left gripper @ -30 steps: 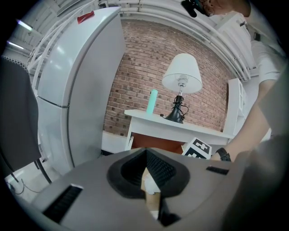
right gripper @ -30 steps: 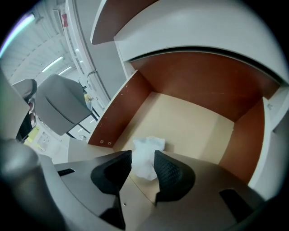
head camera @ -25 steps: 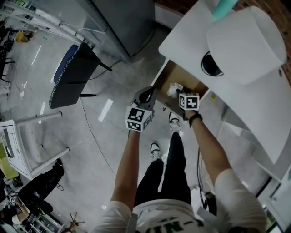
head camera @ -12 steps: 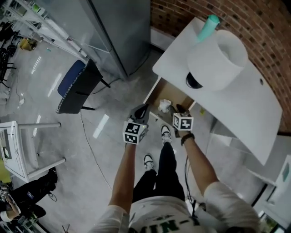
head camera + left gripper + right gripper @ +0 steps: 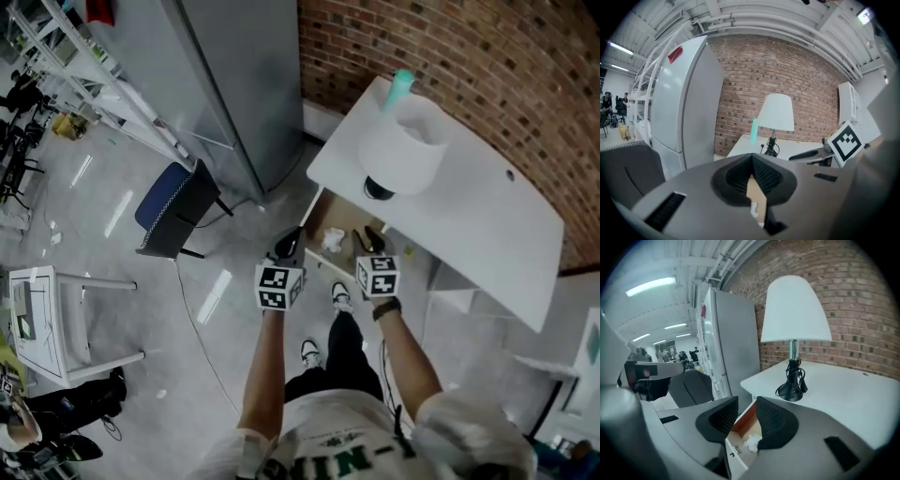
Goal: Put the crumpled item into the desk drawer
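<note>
The crumpled white paper (image 5: pixel 334 240) lies inside the open wooden drawer (image 5: pixel 321 214) under the white desk (image 5: pixel 469 225). Both grippers hover in front of the drawer, above the floor. My right gripper (image 5: pixel 372 236) is open and its jaws are closing with nothing between them. Through their gap in the right gripper view (image 5: pixel 746 401) I see the drawer (image 5: pixel 740 420) and the paper (image 5: pixel 752 442) well below. My left gripper (image 5: pixel 289 238) is shut and empty, its tips meeting (image 5: pixel 752 157). Below them the drawer (image 5: pixel 757 194) and the paper (image 5: pixel 753 211) show.
A white lamp (image 5: pixel 398 150) and a teal bottle (image 5: pixel 401 84) stand on the desk against the brick wall. A tall grey fridge (image 5: pixel 234 84) stands left of the desk. A blue chair (image 5: pixel 173 206) and a white stool (image 5: pixel 47 319) are on the floor at left.
Both grippers have drawn back from the drawer toward the person. The crumpled paper stays lying in the drawer. The head view now takes in more of the desk and wall.
</note>
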